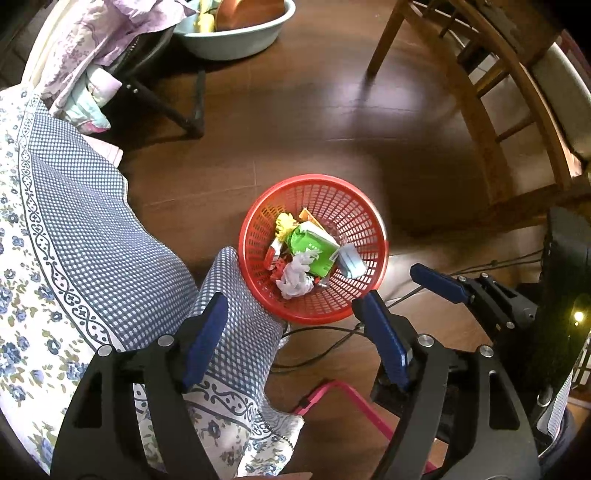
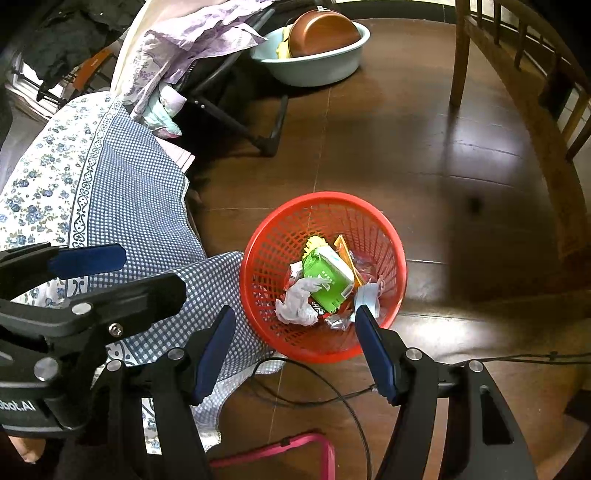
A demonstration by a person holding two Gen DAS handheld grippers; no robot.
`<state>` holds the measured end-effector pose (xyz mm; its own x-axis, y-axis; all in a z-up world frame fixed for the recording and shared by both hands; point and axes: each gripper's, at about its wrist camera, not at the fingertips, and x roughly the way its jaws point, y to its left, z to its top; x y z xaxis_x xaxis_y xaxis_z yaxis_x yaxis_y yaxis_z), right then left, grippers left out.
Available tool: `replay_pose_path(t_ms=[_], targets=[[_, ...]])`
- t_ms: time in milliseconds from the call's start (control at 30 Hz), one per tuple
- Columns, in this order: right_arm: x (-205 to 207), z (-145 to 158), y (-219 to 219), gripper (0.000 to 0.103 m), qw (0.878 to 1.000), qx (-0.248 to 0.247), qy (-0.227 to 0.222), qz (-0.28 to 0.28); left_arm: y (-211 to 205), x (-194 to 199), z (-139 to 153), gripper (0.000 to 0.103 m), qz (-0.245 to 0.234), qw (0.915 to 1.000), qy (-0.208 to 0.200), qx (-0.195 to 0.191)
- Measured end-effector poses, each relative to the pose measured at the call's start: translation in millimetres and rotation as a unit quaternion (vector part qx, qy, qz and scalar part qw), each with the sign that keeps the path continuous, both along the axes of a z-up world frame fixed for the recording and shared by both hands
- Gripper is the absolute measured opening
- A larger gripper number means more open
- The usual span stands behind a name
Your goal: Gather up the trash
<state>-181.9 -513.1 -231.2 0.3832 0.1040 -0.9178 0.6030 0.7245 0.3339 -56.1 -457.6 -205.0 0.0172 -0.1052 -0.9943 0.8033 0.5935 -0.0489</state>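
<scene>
Trash (image 1: 308,254) piled in red mesh basket (image 1: 332,188) on dark wood floor (image 1: 314,110), just beside hanging edge of blue-check tablecloth (image 1: 92,236). In the pile: green carton (image 1: 314,243) on top, crumpled white tissue (image 1: 295,277) at near side touching carton, yellow scrap (image 1: 285,223) at far side, orange wrapper (image 2: 343,247) poking out behind carton, pale blue mask-like piece (image 1: 352,260) at right, silver foil bits (image 2: 338,321) near rim. Exact count of items hard to tell.

Left hand-held gripper (image 1: 295,347) pointing down over basket's near edge, blue pads well apart, nothing between them; left pad over tablecloth fold, right pad over floor & basket rim. Right hand-held gripper (image 2: 295,354) tilted down toward basket, pads also apart, empty; right pad tip overlapping near rim in right wrist view. Each gripper visible in the other's cam, side by side, not touching.

Black cable (image 2: 314,387) on floor below basket, near pink frame (image 2: 295,446). Pale green basin (image 2: 314,62) w/ brown bowl (image 2: 323,31) inside, far side of floor. Wooden chair (image 1: 480,92) at right, well apart from basket. Lilac floral cloth (image 1: 110,33) draped over black folding frame, upper left.
</scene>
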Motion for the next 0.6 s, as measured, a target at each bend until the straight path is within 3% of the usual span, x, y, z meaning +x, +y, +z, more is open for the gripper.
replay_pose_path(t_ms=[600], targets=[[-1.0,-1.3,-2.7,0.066,1.000,0.000,0.004,-0.001,3.1,4.2,4.6,0.074,0.011,0.9999,-0.010,-0.007]])
